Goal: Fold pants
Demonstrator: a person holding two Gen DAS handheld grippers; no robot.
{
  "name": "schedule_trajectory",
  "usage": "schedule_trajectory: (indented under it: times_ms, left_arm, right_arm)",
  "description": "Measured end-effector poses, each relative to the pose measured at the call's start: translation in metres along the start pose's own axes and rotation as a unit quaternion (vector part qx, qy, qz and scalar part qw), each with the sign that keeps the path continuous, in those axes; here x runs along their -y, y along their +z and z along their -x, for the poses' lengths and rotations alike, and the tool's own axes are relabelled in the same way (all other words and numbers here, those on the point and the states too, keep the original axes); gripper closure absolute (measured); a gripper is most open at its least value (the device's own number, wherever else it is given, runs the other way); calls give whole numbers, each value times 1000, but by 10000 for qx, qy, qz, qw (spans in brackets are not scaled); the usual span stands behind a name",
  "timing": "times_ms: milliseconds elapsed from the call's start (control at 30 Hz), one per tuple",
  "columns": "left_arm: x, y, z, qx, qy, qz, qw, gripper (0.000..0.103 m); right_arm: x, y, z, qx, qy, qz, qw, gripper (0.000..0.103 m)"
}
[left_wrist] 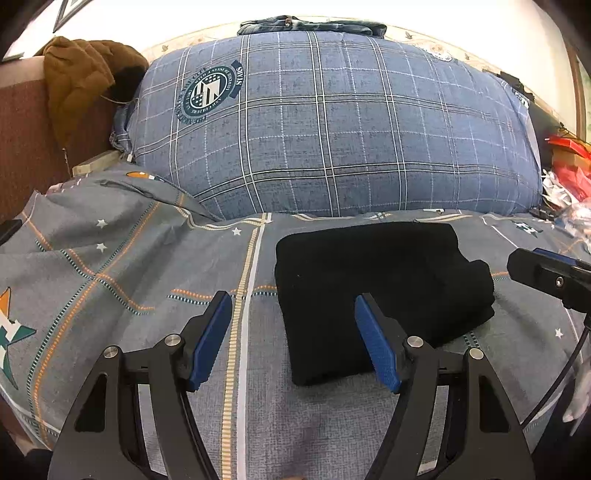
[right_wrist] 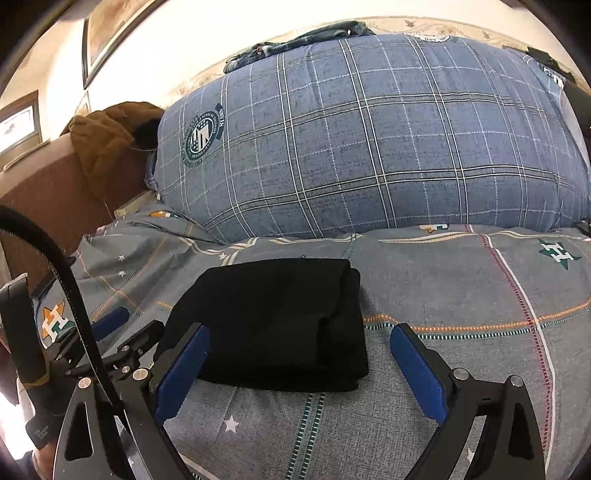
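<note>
The black pants (left_wrist: 380, 291) lie folded into a compact rectangle on the grey patterned bedsheet (left_wrist: 147, 266). They also show in the right wrist view (right_wrist: 273, 325). My left gripper (left_wrist: 293, 314) is open and empty, just in front of the bundle's near left corner. My right gripper (right_wrist: 299, 343) is open and empty, hovering at the bundle's near edge, its left finger (right_wrist: 181, 373) over the pants' near corner. The right gripper also shows at the right edge of the left wrist view (left_wrist: 546, 277).
A large blue plaid pillow (left_wrist: 332, 125) stands behind the pants, with folded jeans (left_wrist: 310, 26) on top. A brown jacket (left_wrist: 85, 81) hangs over the headboard at left. Red and white clutter (left_wrist: 569, 173) lies at the right. A black cable (right_wrist: 55, 266) arcs at left.
</note>
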State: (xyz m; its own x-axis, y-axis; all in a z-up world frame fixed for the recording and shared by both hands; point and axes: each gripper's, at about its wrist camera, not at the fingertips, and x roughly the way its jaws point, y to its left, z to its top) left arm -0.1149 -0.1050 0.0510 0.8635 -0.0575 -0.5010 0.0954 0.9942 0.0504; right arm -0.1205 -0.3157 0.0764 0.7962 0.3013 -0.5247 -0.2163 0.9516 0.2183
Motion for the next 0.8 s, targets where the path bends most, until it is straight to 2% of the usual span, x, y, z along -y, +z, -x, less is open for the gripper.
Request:
schedule_trajectory:
  times_ms: [800]
  left_arm:
    - [5,-2,3,44,-6,-58,10000,33]
  right_arm:
    - [-8,-7,-11,-184,-33,7,9998,6]
